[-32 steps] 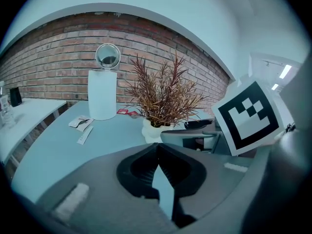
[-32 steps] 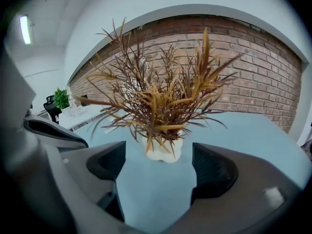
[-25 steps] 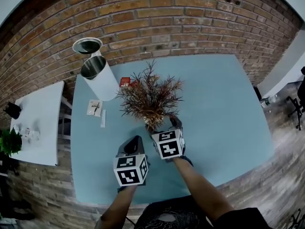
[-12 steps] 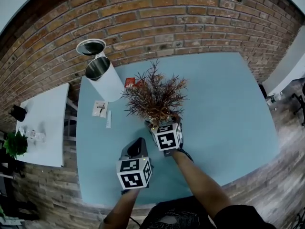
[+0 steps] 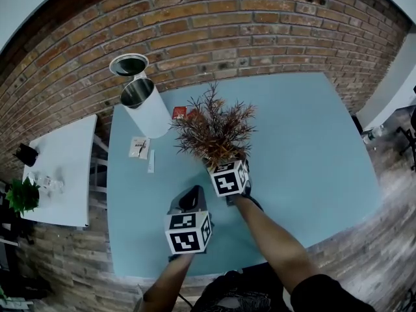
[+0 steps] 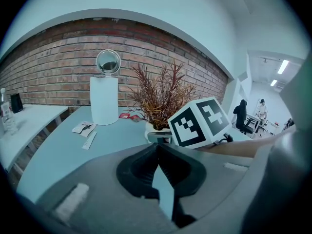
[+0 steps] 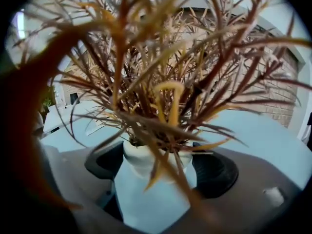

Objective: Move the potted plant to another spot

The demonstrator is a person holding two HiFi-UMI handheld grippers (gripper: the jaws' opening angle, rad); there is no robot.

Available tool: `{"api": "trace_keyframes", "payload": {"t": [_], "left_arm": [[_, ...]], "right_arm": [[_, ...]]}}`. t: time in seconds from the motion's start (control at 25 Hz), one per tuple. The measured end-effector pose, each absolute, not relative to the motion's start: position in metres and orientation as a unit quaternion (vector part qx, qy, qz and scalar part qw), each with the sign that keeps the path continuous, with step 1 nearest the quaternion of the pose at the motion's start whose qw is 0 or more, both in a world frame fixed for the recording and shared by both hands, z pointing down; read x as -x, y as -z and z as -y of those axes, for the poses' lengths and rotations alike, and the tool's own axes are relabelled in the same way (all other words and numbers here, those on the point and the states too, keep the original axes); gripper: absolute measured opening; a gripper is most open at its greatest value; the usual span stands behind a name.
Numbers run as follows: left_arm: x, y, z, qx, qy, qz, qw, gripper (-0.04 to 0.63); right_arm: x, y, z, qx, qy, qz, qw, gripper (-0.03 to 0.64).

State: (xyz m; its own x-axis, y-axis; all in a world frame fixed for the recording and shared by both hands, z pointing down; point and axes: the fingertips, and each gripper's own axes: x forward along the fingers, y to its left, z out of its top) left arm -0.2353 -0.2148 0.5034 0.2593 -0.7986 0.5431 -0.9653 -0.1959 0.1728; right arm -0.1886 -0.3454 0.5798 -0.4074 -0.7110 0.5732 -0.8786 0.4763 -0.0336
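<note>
The potted plant, dry reddish-brown stalks in a small white pot, stands mid-table on the blue tabletop. My right gripper reaches in under the foliage. Its jaws have just been closing, and the two black pads sit against the pot's sides. The stalks fill most of the right gripper view. My left gripper hovers nearer the front edge, left of the right arm, shut with nothing in it. From the left gripper view the plant stands ahead, with the right gripper's marker cube beside the pot.
A tall white bin with its lid tipped back stands at the table's back left. A red packet, a white sachet and a thin strip lie near it. A white side table is at the left, a brick wall behind.
My right gripper has moved forward and a little down, in under the plant and around the pot. The left gripper has stayed about where it was.
</note>
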Motion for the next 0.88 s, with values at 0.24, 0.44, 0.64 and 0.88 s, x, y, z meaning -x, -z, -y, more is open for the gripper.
{"api": "trace_keyframes", "payload": {"t": [0.24, 0.44, 0.64, 0.88], "left_arm": [[0.228, -0.498, 0.208, -0.766, -0.170, 0.572, 0.240, -0.002], [0.225, -0.496, 0.203, -0.771, -0.171, 0.564, 0.239, -0.002], [0.220, -0.497, 0.198, -0.771, -0.175, 0.566, 0.235, -0.002], [0.210, -0.497, 0.200, -0.760, -0.167, 0.583, 0.234, -0.002]], "right_arm": [[0.189, -0.578, 0.346, -0.483, -0.164, 0.824, 0.246, 0.440], [0.186, -0.577, 0.345, -0.483, -0.163, 0.822, 0.254, 0.439], [0.187, -0.578, 0.344, -0.471, -0.159, 0.829, 0.254, 0.436], [0.183, -0.576, 0.341, -0.458, -0.149, 0.838, 0.257, 0.431]]}}
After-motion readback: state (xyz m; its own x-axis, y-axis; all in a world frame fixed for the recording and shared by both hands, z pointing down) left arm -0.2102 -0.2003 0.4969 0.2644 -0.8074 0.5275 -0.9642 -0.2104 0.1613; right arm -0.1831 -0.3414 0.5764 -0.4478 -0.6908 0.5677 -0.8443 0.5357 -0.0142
